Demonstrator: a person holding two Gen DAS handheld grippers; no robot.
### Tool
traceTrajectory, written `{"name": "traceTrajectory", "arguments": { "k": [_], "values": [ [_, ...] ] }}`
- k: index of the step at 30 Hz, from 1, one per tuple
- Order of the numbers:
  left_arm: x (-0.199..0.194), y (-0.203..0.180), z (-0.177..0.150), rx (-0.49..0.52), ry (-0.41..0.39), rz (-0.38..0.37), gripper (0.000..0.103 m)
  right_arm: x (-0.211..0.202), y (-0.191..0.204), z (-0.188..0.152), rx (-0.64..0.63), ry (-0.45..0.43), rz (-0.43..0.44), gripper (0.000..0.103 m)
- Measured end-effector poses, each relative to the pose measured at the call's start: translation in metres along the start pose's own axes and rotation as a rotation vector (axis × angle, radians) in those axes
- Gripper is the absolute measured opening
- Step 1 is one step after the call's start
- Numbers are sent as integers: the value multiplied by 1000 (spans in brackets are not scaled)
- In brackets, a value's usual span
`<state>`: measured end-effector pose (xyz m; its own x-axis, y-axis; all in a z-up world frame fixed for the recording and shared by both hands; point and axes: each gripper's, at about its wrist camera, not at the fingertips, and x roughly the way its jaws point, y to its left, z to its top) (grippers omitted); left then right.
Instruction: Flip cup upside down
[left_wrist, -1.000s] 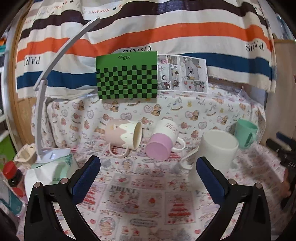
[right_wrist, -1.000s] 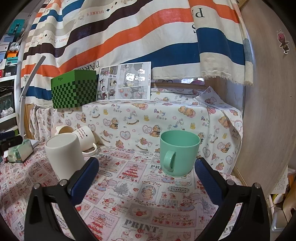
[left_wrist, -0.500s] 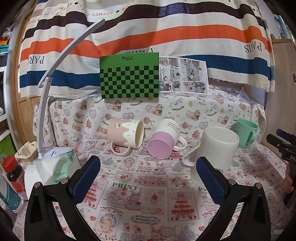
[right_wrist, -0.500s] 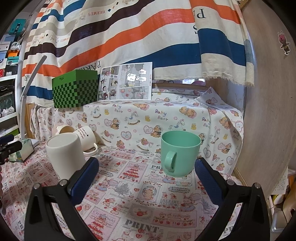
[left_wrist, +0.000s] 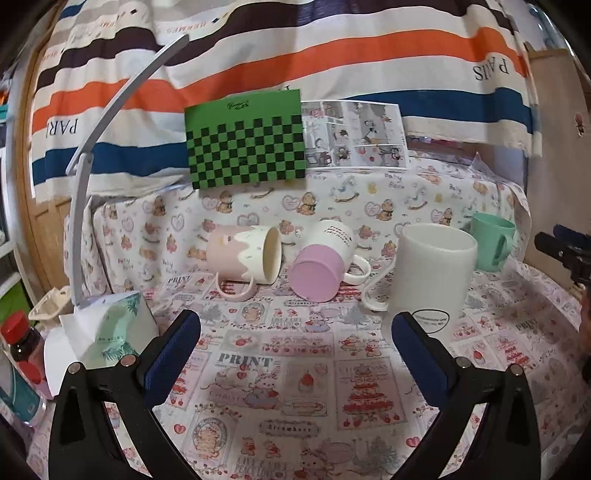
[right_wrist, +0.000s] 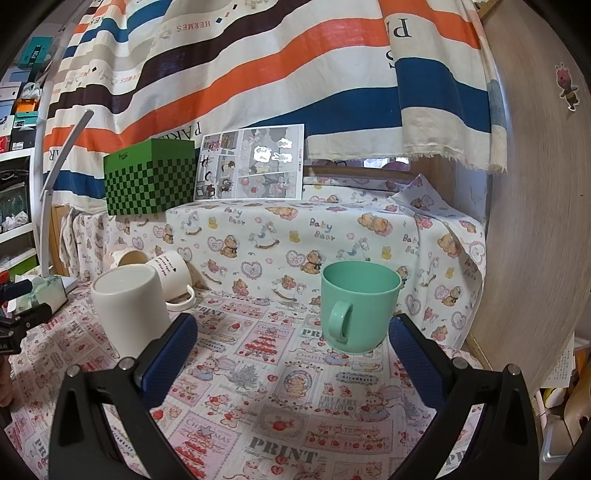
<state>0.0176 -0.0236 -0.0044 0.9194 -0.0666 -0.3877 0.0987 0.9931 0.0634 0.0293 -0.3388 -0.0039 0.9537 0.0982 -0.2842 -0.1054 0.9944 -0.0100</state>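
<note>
A green cup stands upright, mouth up, handle toward me, just beyond my open, empty right gripper; it also shows at the far right in the left wrist view. A white mug stands mouth down ahead of my open, empty left gripper; it shows at the left in the right wrist view. A pink-and-cream mug and a white mug with a lilac base lie on their sides behind.
A patterned cloth covers the table and a raised ledge behind. A green checkered box and a comic sheet stand on the ledge. A lamp, tissue pack and bottle are at the left. A wooden panel stands at the right.
The left gripper has pulled back and risen a little, so the mugs look slightly farther. The right gripper has edged back slightly. Both stay open.
</note>
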Motion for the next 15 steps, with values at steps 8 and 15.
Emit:
{"name": "traceTrajectory", "arguments": {
  "k": [8, 15],
  "values": [
    [10, 19, -1, -101, 62, -13, 103, 0, 0, 0, 2, -1, -4, 103],
    [15, 19, -3, -105, 89, -13, 103, 0, 0, 0, 1, -2, -3, 103]
  ]
}}
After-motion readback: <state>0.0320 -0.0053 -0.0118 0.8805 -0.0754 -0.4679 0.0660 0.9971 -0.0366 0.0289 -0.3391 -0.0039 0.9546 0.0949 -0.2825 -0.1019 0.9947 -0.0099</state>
